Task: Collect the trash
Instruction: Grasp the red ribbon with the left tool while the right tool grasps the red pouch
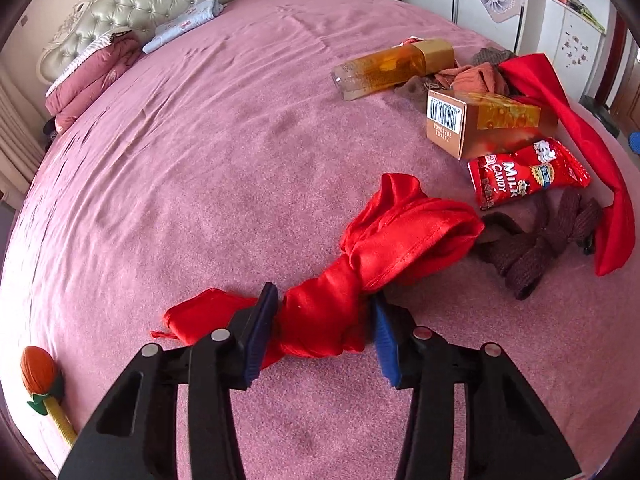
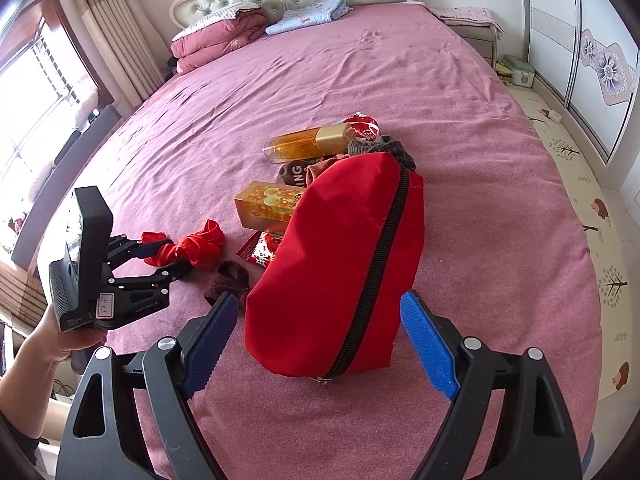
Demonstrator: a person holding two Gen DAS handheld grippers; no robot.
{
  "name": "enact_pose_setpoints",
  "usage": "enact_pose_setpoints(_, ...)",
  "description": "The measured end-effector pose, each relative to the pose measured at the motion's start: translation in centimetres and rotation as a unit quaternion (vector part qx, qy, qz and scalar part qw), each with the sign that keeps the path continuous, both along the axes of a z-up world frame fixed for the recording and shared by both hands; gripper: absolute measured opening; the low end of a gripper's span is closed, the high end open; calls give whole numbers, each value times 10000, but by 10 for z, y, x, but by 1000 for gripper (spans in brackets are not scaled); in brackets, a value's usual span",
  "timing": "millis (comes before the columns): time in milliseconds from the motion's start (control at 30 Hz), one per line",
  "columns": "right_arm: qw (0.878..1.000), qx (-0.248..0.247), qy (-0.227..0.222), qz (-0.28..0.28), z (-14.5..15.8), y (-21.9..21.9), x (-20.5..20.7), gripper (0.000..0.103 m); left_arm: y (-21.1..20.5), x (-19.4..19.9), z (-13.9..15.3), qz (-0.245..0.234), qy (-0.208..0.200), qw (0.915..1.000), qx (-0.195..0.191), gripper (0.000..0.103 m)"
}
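A knotted red satin cloth (image 1: 360, 264) lies on the pink bed. My left gripper (image 1: 324, 312) has its blue pads on both sides of the knot, closing around it; it also shows in the right wrist view (image 2: 168, 260). A red zip bag (image 2: 344, 264) stands just ahead of my right gripper (image 2: 316, 332), which is open and empty, jaws wide on either side of the bag's near end. A red Milk Candy wrapper (image 1: 524, 174), a gold box (image 1: 484, 120) and an amber bottle (image 1: 388, 68) lie beyond.
Brown knitted cloth (image 1: 532, 248) and socks (image 1: 472, 78) lie among the items. A toy carrot pen (image 1: 44, 384) sits at the bed's near left edge. Folded quilt (image 2: 220, 36) and pillow (image 2: 308, 16) lie by the headboard. Floor mat (image 2: 592, 216) on the right.
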State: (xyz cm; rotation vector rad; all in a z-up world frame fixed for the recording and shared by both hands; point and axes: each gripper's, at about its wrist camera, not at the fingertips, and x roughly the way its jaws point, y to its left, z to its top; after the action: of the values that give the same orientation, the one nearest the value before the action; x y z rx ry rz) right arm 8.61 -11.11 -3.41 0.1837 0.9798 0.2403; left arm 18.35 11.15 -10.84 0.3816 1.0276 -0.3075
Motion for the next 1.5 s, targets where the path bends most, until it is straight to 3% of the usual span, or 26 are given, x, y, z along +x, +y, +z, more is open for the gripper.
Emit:
enact_pose_setpoints(100, 9999, 130, 78, -32, -4, -6, 3, 81, 2, -4, 8, 84, 3, 9996, -263, 43)
enact_pose_setpoints(333, 9993, 330, 194, 57, -10, -6, 17, 86, -2, -18, 43, 245, 132, 9882, -1506, 43)
enact_pose_setpoints(600, 9987, 5, 452, -218, -24, 12, 38, 87, -14, -28, 52, 532, 242, 9733, -2221, 43)
enact_pose_setpoints(767, 9967, 416, 594, -360, -34, -5, 36, 53, -21, -31, 50, 665, 309, 9684, -2384, 43)
enact_pose_setpoints(800, 9965, 511, 563, -343, -33, -9, 35, 50, -24, -32, 51, 647, 299, 9688, -2374, 43)
enact_pose_setpoints(867, 9959, 716, 498, -236, -30, -15, 31, 33, -29, -34, 52, 641, 299, 9683, -2394, 43)
enact_pose_setpoints(967, 9966, 703, 432, -62, -25, -20, 28, 20, -35, -37, 54, 668, 306, 9658, -2486, 43)
enact_pose_setpoints(1167, 9967, 781, 225, -21, -15, -36, 15, 10, -53, -39, 55, 755, 360, 9621, -2595, 43)
enact_pose_setpoints(1500, 9926, 1199, -117, -121, 8, -93, -12, 8, -102, -47, 64, 702, 416, 9578, -2756, 43)
